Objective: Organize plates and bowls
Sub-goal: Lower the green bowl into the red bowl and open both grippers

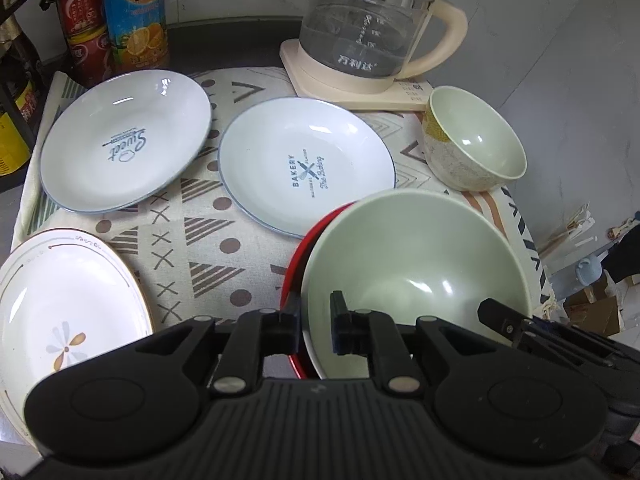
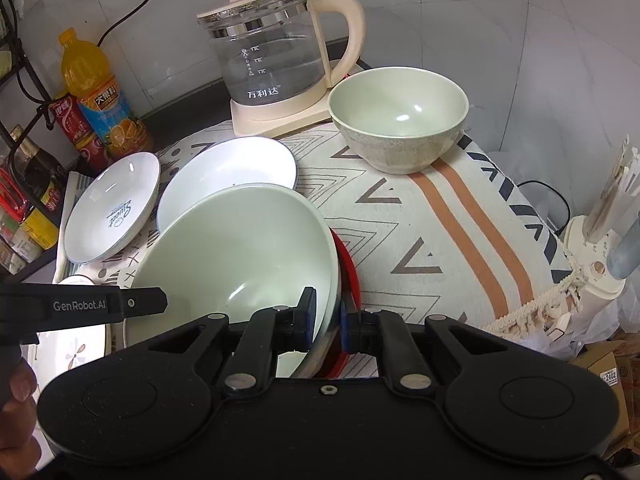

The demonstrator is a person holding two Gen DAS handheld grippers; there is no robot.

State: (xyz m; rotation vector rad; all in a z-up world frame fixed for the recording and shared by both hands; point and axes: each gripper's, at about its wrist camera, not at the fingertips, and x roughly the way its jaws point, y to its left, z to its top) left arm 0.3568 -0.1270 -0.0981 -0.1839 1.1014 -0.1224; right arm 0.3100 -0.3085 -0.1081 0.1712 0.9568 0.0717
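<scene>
Left gripper (image 1: 316,326) and right gripper (image 2: 326,320), jaws clamped on opposite rims of the large green bowl (image 1: 416,256), red plate (image 1: 294,268) beneath, patterned surface (image 1: 208,236).

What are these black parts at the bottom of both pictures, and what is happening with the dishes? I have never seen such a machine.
There is no robot here. A person holds a two-finger claw in each hand, and each claw carries a camera looking forward along its fingers. One picture comes from the left claw, the other from the right claw.

Both claws grip the rim of the large green bowl from opposite sides; a red dish lies under it.

On the patterned cloth lie two blue-rimmed white plates, "Sweet" and "Bakery", a flower plate and a small green bowl. Behind stand a glass kettle and drink bottles.
</scene>
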